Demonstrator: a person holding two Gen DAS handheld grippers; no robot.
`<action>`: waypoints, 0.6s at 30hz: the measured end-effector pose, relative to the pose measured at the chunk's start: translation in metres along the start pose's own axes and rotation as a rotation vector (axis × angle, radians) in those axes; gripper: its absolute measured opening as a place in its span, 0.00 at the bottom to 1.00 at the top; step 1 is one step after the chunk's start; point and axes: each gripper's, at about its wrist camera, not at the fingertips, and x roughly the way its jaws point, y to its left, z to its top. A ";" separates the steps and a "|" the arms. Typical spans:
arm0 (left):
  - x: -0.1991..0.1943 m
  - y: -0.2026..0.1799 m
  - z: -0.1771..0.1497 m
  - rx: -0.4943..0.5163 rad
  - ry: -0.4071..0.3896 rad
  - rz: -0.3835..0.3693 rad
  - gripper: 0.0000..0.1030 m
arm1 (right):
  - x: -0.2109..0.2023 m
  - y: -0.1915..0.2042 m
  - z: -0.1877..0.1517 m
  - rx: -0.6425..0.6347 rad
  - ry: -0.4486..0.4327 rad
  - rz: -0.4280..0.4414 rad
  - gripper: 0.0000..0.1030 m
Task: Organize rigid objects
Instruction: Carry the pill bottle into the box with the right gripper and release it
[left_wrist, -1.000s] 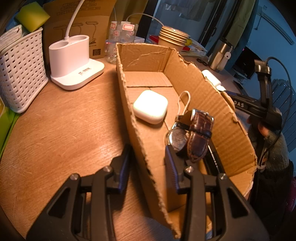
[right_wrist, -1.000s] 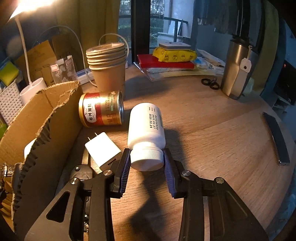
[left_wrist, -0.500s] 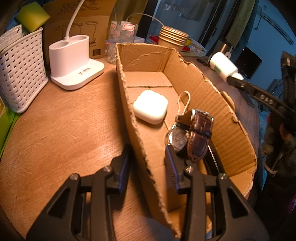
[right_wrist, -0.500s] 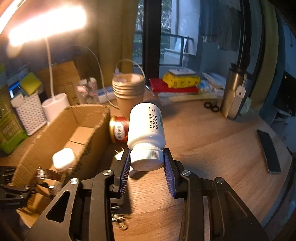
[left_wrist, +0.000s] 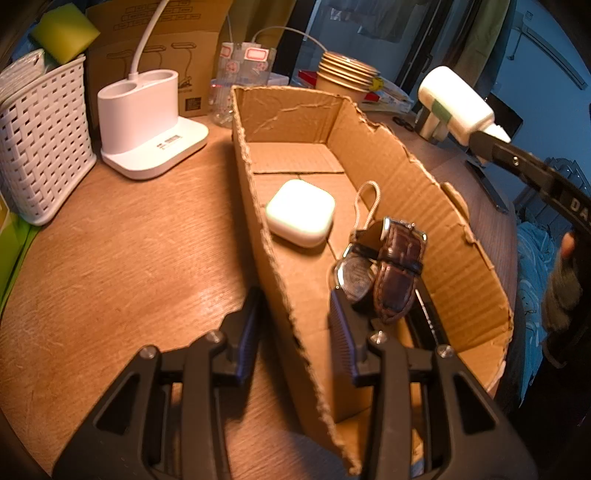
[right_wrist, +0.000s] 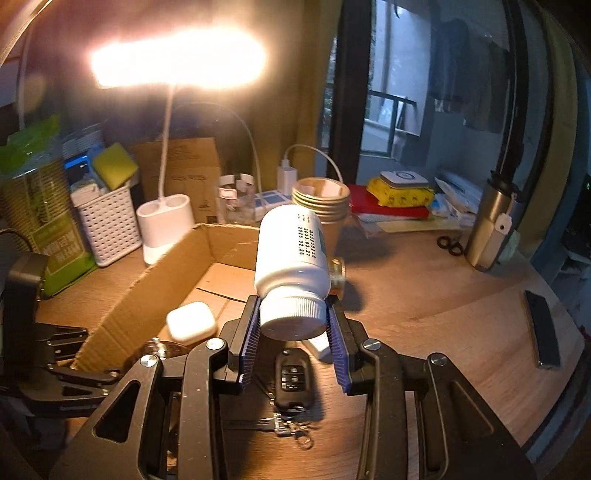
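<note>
White pill bottle (right_wrist: 291, 258) is clamped by its cap in the right tongs (right_wrist: 293, 332) and held in the air above the tabletop (right_wrist: 443, 306), beside the cardboard box (left_wrist: 424, 206). Left tongs (left_wrist: 295, 325) are spread, straddling the box's near wall. Watch (left_wrist: 384, 269) and white case (left_wrist: 301, 212) are seen inside the box.

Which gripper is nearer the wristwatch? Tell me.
Left. The left gripper straddles the cardboard box wall, one finger right beside the wristwatch. The right gripper holds the white bottle up in the air.
</note>
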 end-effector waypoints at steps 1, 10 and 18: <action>0.000 0.000 0.000 0.000 0.000 0.000 0.38 | -0.001 0.003 0.000 -0.004 -0.002 0.004 0.36; 0.000 0.000 0.000 0.000 0.000 0.000 0.38 | 0.000 0.033 0.000 -0.051 -0.002 0.067 0.36; 0.000 0.000 0.000 0.000 0.000 0.000 0.38 | 0.010 0.044 -0.002 -0.061 0.018 0.085 0.36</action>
